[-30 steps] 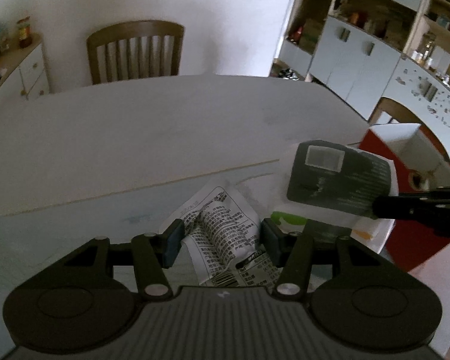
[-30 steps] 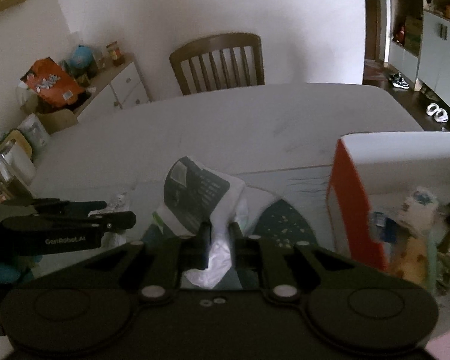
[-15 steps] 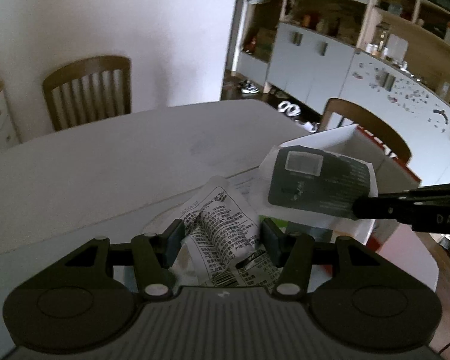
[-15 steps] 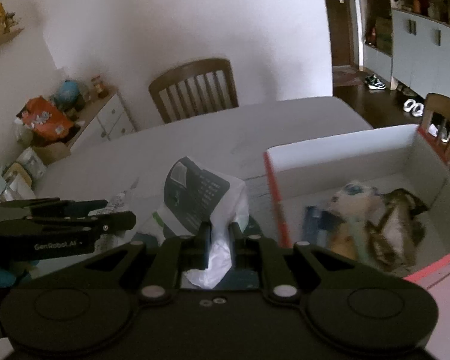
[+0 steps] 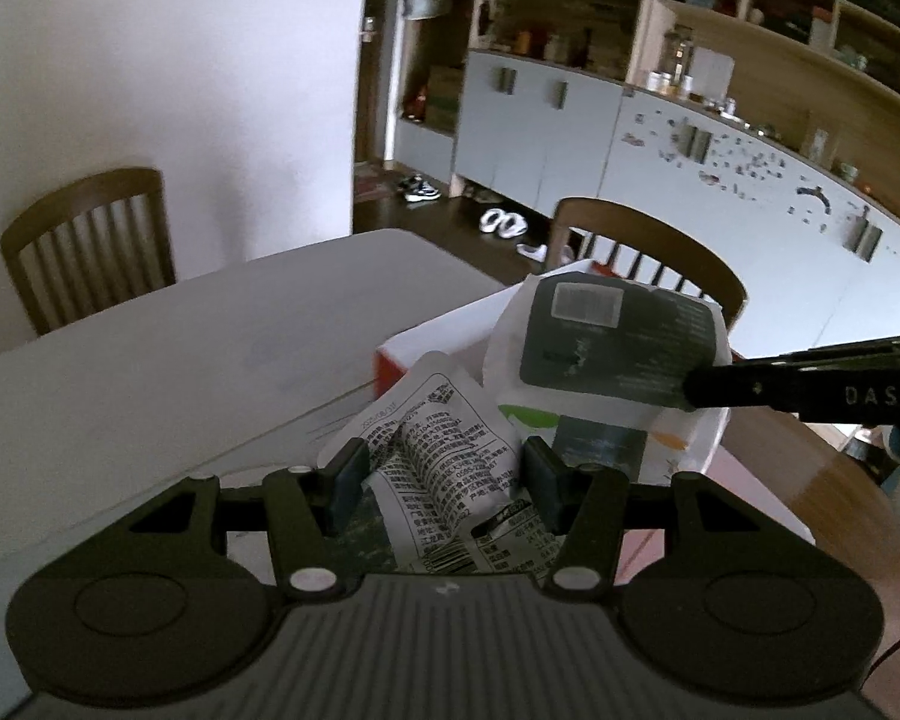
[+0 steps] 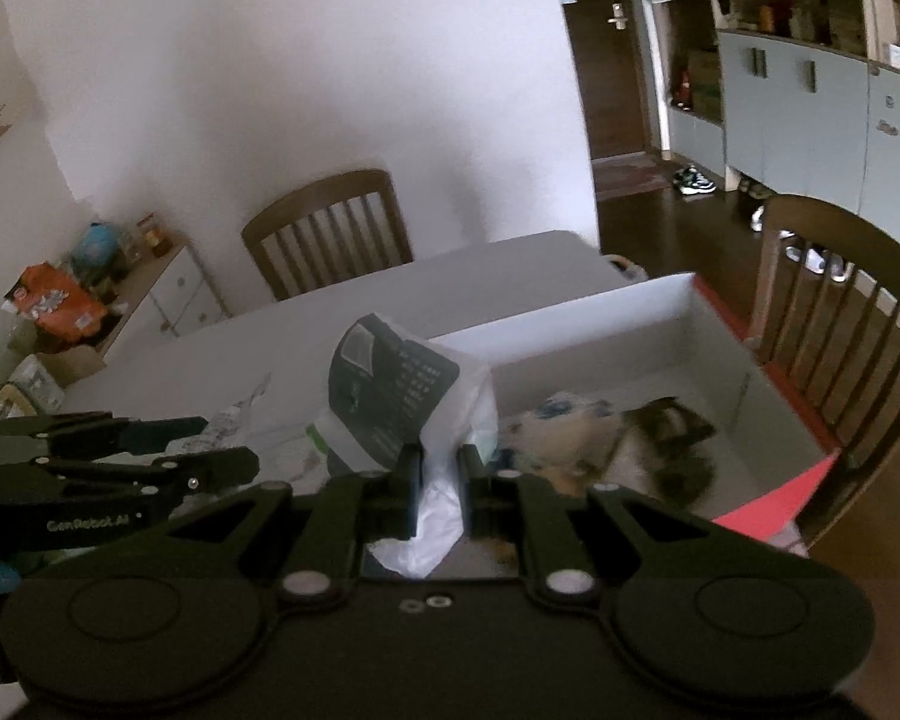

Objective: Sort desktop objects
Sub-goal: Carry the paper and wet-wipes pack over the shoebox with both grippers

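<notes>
My left gripper (image 5: pixel 441 471) is shut on a crumpled white packet with black print (image 5: pixel 435 450), held above the table. My right gripper (image 6: pixel 438 471) is shut on a white plastic bag with a dark printed panel (image 6: pixel 399 396); the same bag (image 5: pixel 606 342) hangs to the right in the left wrist view. Both are lifted near the left wall of a red box with a white inside (image 6: pixel 660 324). The box holds several packets (image 6: pixel 576 432). The left gripper (image 6: pixel 150 462) shows at the left of the right wrist view.
The white table (image 5: pixel 180 348) stretches back to a wooden chair (image 5: pixel 87 240). A second wooden chair (image 6: pixel 840 324) stands right behind the box. A low cabinet with snacks (image 6: pixel 120 294) is at far left, grey cupboards (image 5: pixel 690 150) at the back right.
Both grippers have swung to the right with their loads, from over the table toward the red box. The box's inside has come into full view on the right. Both grips are unchanged.
</notes>
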